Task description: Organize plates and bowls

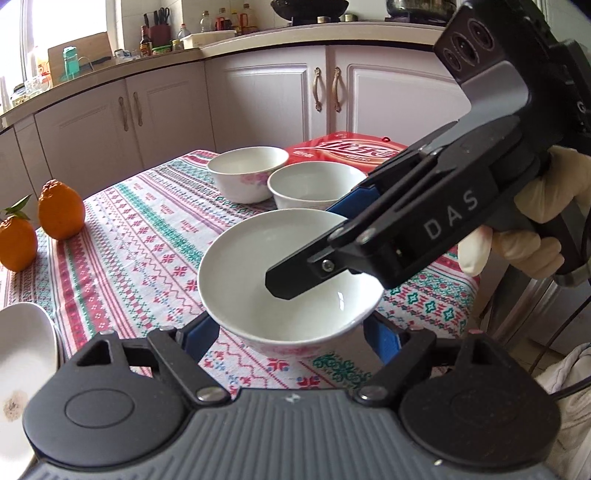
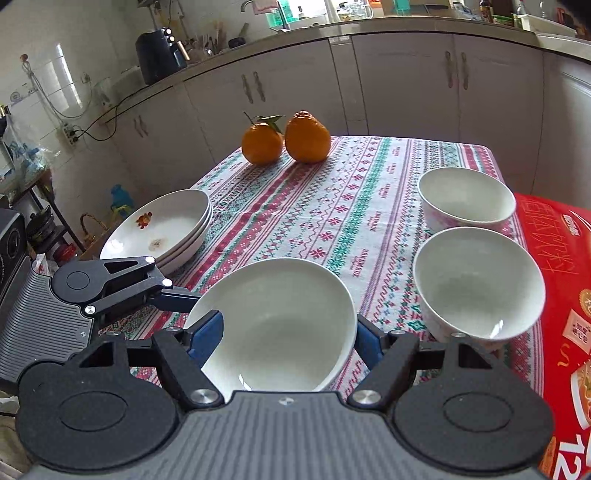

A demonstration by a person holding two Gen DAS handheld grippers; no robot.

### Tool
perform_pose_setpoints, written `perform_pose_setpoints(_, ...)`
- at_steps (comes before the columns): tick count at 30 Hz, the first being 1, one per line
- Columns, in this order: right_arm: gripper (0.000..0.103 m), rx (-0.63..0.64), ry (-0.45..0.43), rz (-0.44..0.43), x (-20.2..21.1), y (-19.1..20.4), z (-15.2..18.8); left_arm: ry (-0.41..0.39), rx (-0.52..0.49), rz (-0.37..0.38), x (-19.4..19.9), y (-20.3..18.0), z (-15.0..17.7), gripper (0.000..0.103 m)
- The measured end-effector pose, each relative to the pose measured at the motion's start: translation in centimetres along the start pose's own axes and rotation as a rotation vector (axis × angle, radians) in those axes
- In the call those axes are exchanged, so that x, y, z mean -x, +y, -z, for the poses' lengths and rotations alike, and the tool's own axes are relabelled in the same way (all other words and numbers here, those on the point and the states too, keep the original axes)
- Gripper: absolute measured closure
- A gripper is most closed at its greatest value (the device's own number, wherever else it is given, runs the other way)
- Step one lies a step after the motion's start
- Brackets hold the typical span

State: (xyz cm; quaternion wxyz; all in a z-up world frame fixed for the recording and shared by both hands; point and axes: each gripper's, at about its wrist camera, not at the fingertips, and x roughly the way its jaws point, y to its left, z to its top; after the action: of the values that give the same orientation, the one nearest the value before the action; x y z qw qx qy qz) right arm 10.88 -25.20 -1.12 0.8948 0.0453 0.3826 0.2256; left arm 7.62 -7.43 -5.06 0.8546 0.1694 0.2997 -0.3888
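Left wrist view: left gripper (image 1: 291, 332) and right gripper (image 1: 332, 236) both pinch the near bowl (image 1: 280, 295), which looks lifted over the tablecloth (image 1: 147, 236); uneven pull could tip it. Right wrist view: two more bowls (image 2: 476, 284) sit near the table's right edge, plate stack (image 2: 162, 225) overhangs the left edge, open room in the middle.

pale cabinets (image 1: 258, 99), tiled wall (image 2: 55, 74), bright window (image 1: 62, 22)

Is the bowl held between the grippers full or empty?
Empty: the held bowl shows only bare white glazed interior in both wrist views, with nothing inside.
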Motion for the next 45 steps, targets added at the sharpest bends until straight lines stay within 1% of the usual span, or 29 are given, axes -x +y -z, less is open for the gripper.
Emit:
perform_pose_setpoints(7, 0.023, 0.034, 0.017, -0.022, -2.4, 1.3, -1.4, 0.01, 0.031, -0.032, 0.3, 2.1, 0.7, 0.018)
perform_pose_setpoints(18, 0.023, 0.024, 0.042, -0.033, -4.7, 1.4, -2.1, 0.029, 0.055, -0.043, 0.0, 3.6, 0.9, 0.018)
perform_pose_setpoints(35, 0.023, 0.027, 0.042, -0.036, -5.5, 1.5, -2.4, 0.033, 0.065, -0.05, -0.2, 4.1, 0.9, 0.018)
perform_pose_setpoints(37, 0.02, 0.028, 0.042, -0.036, -5.5, 1.5, -2.4, 0.028, 0.068, -0.041, -0.1, 4.1, 0.9, 0.016)
perform_pose_setpoints(39, 0.014, 0.034, 0.031, -0.039, -5.4, 1.7, -2.4, 0.018, 0.07, -0.038, 0.0, 4.1, 0.9, 0.009)
perform_pose_setpoints(40, 0.01, 0.036, 0.025, -0.037, -5.3, 1.7, -2.5, 0.012, 0.07, -0.034, 0.1, 4.1, 0.9, 0.008)
perform_pose_setpoints(45, 0.007, 0.038, -0.005, -0.024, -4.5, 1.7, -2.8, 0.018, 0.087, -0.003, 0.4, 4.2, 0.9, 0.007)
